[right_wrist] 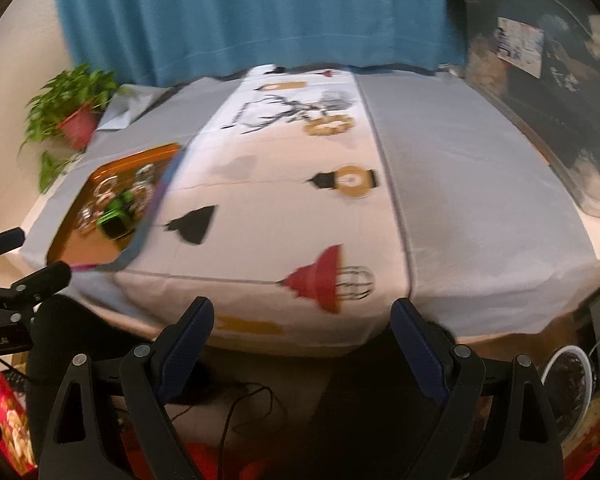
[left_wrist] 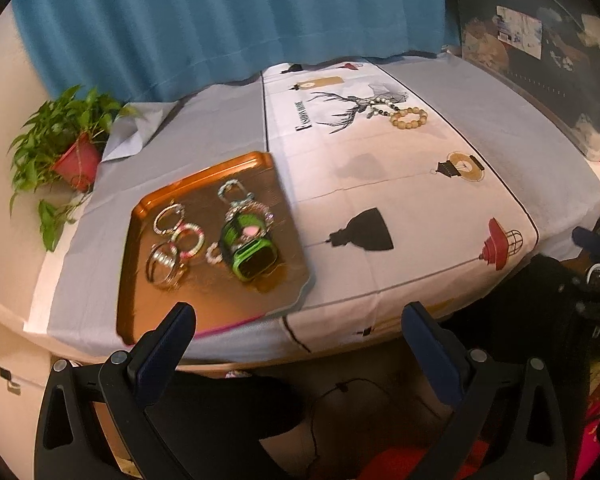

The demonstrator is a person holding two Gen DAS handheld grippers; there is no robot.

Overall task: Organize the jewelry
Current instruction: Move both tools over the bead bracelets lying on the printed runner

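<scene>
On the table:
Tray (left_wrist: 148,216): glossy orange metal, rounded corners, lying at the cloth's left.
Bangles (left_wrist: 172,240): thin rings, resting inside the tray beside a boxy green watch (left_wrist: 252,254).
Bead bracelet (left_wrist: 409,118): round wooden beads, sitting well apart on the printed cloth (left_wrist: 400,200).
Left gripper (left_wrist: 298,324): gaping wide, holding nothing.
Right gripper (right_wrist: 302,320): gaping wide, holding nothing.

Teal curtain (left_wrist: 228,20), potted plant (left_wrist: 66,144), draped table (left_wrist: 500,136)

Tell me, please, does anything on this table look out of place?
Yes: the wooden bead bracelet lies alone on the tablecloth at the far side, beside another beaded strand, while the other jewelry sits in the orange tray.
</scene>
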